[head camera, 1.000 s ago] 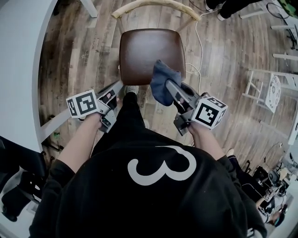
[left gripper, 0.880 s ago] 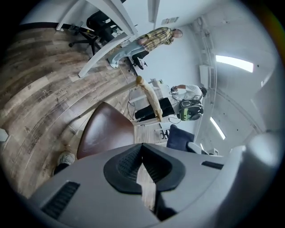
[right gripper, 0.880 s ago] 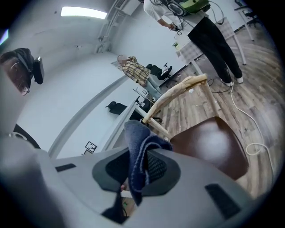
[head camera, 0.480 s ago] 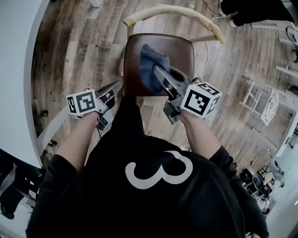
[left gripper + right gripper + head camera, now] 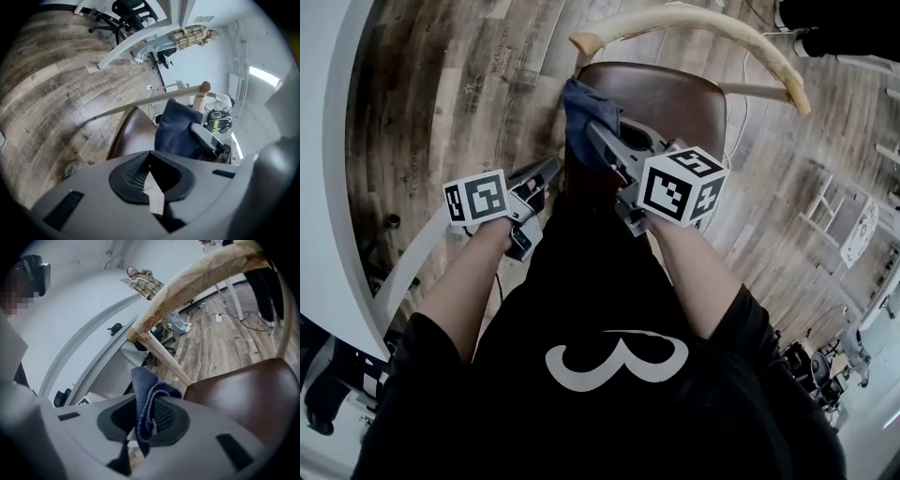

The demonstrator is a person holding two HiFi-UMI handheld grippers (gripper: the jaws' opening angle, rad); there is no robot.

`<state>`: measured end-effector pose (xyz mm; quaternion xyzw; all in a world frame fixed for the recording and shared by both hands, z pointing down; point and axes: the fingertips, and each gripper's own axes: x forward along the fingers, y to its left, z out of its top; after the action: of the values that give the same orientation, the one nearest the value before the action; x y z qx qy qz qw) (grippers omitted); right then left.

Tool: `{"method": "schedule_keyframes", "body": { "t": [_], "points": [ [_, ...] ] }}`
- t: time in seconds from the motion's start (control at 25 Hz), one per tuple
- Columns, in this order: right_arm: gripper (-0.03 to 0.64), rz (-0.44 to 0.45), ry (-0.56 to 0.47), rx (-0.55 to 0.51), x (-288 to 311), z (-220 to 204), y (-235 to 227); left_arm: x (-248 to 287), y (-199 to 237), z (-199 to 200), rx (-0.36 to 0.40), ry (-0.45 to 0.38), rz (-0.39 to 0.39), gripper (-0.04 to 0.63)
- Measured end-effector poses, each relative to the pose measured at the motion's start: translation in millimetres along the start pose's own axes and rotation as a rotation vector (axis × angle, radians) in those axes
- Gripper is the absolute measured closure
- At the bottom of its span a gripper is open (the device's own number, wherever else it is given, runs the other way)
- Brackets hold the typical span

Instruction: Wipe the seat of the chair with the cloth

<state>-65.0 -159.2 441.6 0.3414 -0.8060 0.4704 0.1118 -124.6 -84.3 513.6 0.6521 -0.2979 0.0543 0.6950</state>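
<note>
Brown, glossy and padded, the rounded chair seat (image 5: 675,98) fills the top of the head view, and it's our landmark. On the seat's left side, toward the back, sits the crumpled dark blue cloth (image 5: 579,112). The right gripper (image 5: 598,131) has it, fingers closed on the fabric and reaching in over the seat's front left. The left gripper (image 5: 546,173) hangs just off the seat's front left edge, above the grey-brown plank floor (image 5: 459,84), touching nothing. Beyond the seat's back edge arcs the pale curved wooden backrest rail (image 5: 703,28).

Over to the left gripper view. The left gripper (image 5: 150,159) has its jaws drawn together with nothing between them. Just past them the seat (image 5: 133,136) shows its brown edge. The cloth (image 5: 173,126) bunches up on top of it, with a grey finger (image 5: 206,136) of the right gripper buried in the folds. The backrest rail (image 5: 150,104) crosses above the seat.

Now the right gripper view. The right gripper (image 5: 147,416) is clamped narrow on a fold of the cloth (image 5: 145,390), which pokes up above the dark pads and trails down below them. The seat (image 5: 243,390) spreads out to the right of the pinch, and the cloth sits at its near left edge. The backrest rail (image 5: 201,277) sweeps overhead, with the plank floor (image 5: 225,338) visible behind the seat.
</note>
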Motion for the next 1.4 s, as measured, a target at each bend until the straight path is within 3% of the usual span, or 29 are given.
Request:
{"method": "schedule_keyframes", "body": {
  "t": [0.32,0.8,1.08,1.4],
  "points": [
    [0.563,0.013,-0.062,0.120,44.6,-7.6,-36.7,5.7,26.1,11.5,-0.103,-0.097,0.006,0.583],
    [0.563,-0.067,-0.010,0.102,73.0,-23.8,-75.3,12.4,51.2,4.4,-0.109,-0.056,0.080,0.583],
    [0.563,-0.134,0.018,0.054,76.0,-31.7,-91.5,13.0,48.4,-4.8,-0.064,-0.010,0.078,0.583],
    [0.563,-0.207,0.050,-0.004,76.1,-39.3,-102.6,5.9,59.1,-9.2,-0.074,-0.019,0.100,0.583]
  ]
}}
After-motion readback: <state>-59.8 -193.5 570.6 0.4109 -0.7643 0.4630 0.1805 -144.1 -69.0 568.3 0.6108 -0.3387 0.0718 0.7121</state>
